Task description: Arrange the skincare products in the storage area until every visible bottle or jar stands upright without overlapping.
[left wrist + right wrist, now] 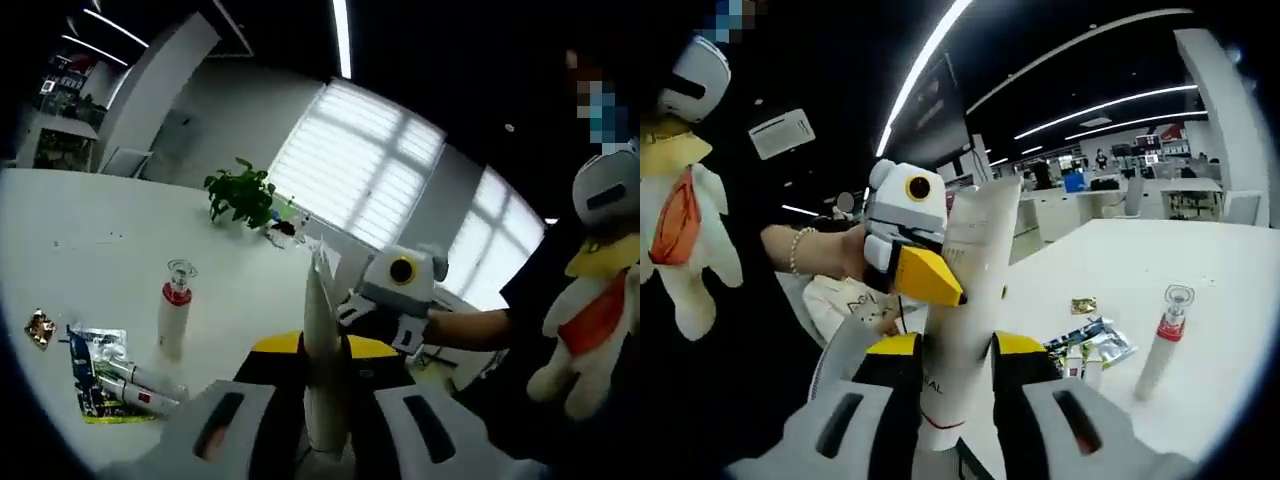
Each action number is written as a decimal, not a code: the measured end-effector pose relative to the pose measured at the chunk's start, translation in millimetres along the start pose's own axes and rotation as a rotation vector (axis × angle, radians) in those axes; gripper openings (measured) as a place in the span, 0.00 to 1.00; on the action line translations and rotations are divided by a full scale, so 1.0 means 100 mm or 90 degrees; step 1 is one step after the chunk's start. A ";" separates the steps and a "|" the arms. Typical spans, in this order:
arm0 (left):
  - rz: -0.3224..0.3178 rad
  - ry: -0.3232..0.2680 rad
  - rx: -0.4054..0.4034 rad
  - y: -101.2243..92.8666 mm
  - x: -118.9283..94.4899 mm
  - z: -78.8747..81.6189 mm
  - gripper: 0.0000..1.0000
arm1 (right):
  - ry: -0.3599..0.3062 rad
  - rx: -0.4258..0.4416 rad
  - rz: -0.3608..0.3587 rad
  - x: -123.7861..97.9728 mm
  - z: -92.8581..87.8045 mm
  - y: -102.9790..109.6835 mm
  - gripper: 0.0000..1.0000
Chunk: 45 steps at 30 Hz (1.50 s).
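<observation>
A white squeeze tube (323,370) stands upright between my left gripper's (325,348) yellow-tipped jaws, which are shut on it. My right gripper (350,312) reaches in from the right and meets the tube higher up. In the right gripper view, the tube (970,290) sits between my right gripper's (958,350) jaws, also shut on it, and the left gripper (940,285) presses a yellow jaw against its side. A white bottle with a red band and clear cap (175,315) (1165,340) stands upright on the white table (90,260).
Foil sachets (98,372) (1092,345) and two small tubes (135,385) lie on the table beside a gold-wrapped item (40,328) (1083,305). A potted plant (240,195) stands further back. A plush toy (600,300) (680,220) hangs on a person whose arm (470,328) holds the gripper.
</observation>
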<state>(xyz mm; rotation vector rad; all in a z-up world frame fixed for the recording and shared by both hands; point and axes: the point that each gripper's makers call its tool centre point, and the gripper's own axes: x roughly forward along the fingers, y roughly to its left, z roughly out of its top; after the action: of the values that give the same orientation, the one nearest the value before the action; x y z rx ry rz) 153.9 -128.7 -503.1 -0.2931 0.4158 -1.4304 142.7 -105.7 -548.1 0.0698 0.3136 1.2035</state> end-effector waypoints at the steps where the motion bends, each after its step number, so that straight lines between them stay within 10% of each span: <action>1: -0.002 0.005 0.014 -0.01 0.00 0.01 0.07 | 0.005 -0.016 0.002 -0.02 0.00 -0.02 0.26; 14: 0.038 0.070 0.174 0.19 0.09 -0.03 0.08 | 0.063 -0.125 -0.063 0.08 -0.02 -0.25 0.23; 45: 0.085 0.182 0.257 1.16 0.46 -0.20 0.09 | 0.149 -0.147 -0.153 0.26 -0.39 -1.34 0.23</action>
<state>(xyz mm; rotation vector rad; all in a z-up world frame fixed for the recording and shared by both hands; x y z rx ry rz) 251.7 -158.9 -576.4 0.2633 0.3601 -1.3926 261.5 -134.7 -620.1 -0.3029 0.3736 1.0020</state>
